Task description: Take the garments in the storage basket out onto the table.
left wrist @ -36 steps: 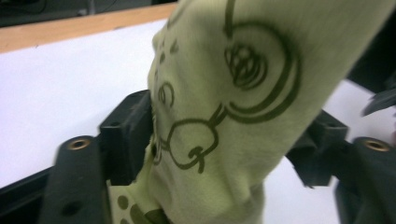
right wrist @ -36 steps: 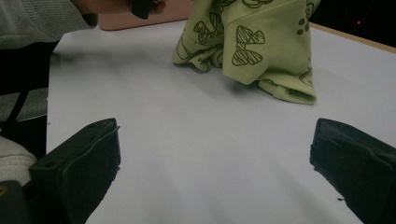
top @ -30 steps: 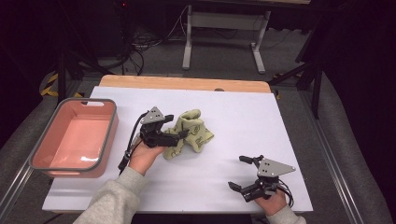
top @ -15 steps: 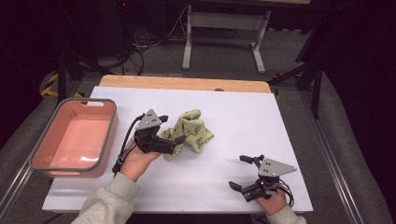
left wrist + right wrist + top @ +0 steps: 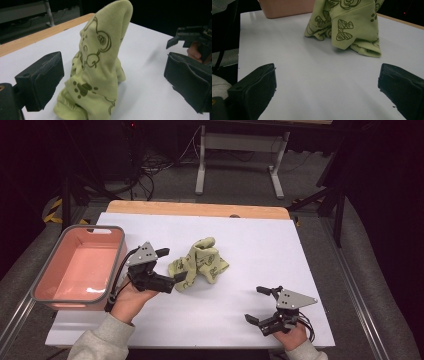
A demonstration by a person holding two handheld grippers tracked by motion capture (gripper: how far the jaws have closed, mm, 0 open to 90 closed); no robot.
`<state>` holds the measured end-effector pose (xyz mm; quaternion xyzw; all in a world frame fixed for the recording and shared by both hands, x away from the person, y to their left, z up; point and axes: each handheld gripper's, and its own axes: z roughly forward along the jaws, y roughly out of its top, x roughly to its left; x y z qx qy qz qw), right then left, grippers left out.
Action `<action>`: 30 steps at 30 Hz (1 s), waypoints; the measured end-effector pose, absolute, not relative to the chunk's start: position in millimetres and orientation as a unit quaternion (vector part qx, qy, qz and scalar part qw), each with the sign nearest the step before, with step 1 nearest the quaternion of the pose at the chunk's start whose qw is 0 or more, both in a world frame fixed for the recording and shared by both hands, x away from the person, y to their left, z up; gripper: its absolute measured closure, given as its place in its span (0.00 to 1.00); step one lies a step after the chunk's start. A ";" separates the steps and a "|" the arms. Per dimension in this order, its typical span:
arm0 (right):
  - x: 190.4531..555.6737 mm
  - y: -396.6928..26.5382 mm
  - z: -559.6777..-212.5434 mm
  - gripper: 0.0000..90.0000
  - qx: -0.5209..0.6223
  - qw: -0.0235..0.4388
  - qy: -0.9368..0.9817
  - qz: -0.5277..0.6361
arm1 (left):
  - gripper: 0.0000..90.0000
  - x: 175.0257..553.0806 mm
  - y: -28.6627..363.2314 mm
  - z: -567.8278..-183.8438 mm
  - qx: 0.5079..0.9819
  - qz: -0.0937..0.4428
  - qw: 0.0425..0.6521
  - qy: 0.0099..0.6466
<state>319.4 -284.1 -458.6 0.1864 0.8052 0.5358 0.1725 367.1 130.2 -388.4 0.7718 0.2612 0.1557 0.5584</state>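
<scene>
Since the earlier frame: left claw [image 5: 172,265] has drawn back toward the bin side and its jaws have just been opening; they now stand wide and released, the cloth between them but clear of both pads. Right claw unchanged in place. Item one, far left: pink bin [image 5: 48,279], grey-rimmed, sitting at the left edge of the white surface [image 5: 280,250], nothing visible inside it. Item two: left claw, held in a hand coming from the bottom edge, grey three-cornered plate on top, cable trailing down along the wrist, jaws pointing right toward the cloth. Item three, centre: yellow-green cloth [image 5: 200,264], crumpled into a peaked heap, printed with dark olive cartoon figures, paw marks and bows; it rests on the surface just beside the left claw's tips. In the left gripper view the cloth [image 5: 100,67] stands up in a tall fold between the two black jaws, with open gaps at either side. Item four, lower right: right claw [image 5: 261,305], near the front edge of the surface, well apart from the cloth, jaws spread and released, nothing between them. In the right gripper view the cloth [image 5: 347,25] lies ahead beyond bare surface, the bin [image 5: 287,7] behind it.
</scene>
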 end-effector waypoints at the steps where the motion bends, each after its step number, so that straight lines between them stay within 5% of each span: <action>1: 319.5 -284.1 -458.6 0.03 0.187 0.172 0.805 0.536 | 0.04 365.6 132.4 -389.0 0.772 0.156 0.559 0.261; 30: 319.5 -284.1 -458.5 0.03 0.188 0.173 0.804 0.536 | 0.04 341.1 181.0 -447.8 0.755 0.137 0.574 0.288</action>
